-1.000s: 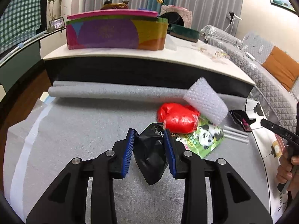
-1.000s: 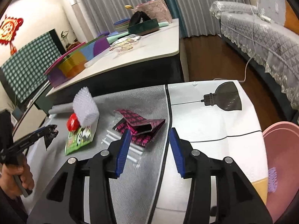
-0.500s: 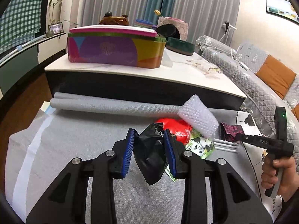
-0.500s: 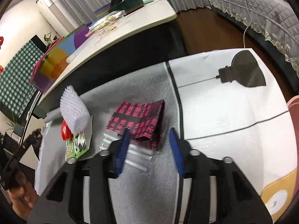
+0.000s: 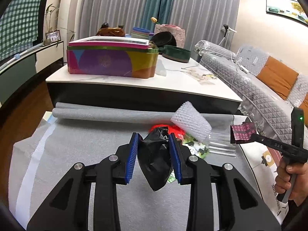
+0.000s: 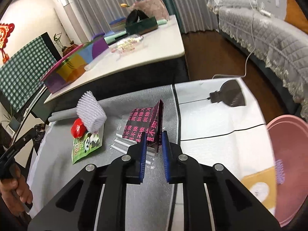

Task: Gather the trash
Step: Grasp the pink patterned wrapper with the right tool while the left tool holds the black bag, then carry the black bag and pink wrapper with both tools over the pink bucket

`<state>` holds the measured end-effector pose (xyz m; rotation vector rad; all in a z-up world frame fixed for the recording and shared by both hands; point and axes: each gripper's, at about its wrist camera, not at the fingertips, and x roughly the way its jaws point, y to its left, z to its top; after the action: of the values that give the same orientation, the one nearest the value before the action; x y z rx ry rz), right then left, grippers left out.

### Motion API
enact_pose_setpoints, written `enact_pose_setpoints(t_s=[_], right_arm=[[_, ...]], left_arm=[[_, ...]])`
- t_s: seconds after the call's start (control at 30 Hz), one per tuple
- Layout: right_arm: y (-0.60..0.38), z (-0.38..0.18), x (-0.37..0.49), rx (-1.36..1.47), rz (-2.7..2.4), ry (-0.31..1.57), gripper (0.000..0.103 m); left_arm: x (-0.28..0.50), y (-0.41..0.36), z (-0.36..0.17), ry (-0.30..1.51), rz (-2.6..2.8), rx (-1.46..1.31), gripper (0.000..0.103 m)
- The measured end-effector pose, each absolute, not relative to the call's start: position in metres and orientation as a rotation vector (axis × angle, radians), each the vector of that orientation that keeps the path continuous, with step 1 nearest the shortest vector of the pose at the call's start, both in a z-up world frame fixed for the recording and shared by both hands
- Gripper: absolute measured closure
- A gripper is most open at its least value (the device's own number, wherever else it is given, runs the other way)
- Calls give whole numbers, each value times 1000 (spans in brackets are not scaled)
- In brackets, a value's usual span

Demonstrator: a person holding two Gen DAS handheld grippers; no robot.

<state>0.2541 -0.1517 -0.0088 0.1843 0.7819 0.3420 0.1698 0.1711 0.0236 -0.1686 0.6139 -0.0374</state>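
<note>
**Kid:** On the gray mat [image 6: 123, 202], what is each grabber holding?

**Helper:** Over on the left side, the left gripper [image 5: 154, 154] has its 2 blue pads part way shut. They squeeze a black plastic bag [image 5: 154, 163] that hangs down between them, up off the mat.

**Kid:** And the other one?

**Helper:** The right gripper [image 6: 153, 150] has just been closing. Its blue pads now pinch the bottom edge of a black and pink wrapper [image 6: 148, 123]. The wrapper stands up tall between them, and it looks lifted off the mat.

**Kid:** Is the trash all picked up?

**Helper:** No, not yet. I think the job is just getting going. 1 wrapper is in hand. More bits lie on the mat: a red wrapper [image 6: 78, 130], a green panda packet [image 6: 85, 144], a white bumpy foam piece [image 6: 91, 113] resting on them, and white sticks in a clear bag [image 6: 123, 146].

**Kid:** Where does the trash go?

**Helper:** My guess is into the black bag. A pink tub [image 6: 288, 165] sits close by on the right too. I cannot tell which one is meant.
</note>
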Motion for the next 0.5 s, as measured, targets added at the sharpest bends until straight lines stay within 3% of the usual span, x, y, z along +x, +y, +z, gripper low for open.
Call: enact_pose_setpoints(t_s=[0.5], right_arm=[[-175, 46, 197, 74, 355, 687, 88]], left_arm=[[146, 132, 38, 593, -82, -137, 71]])
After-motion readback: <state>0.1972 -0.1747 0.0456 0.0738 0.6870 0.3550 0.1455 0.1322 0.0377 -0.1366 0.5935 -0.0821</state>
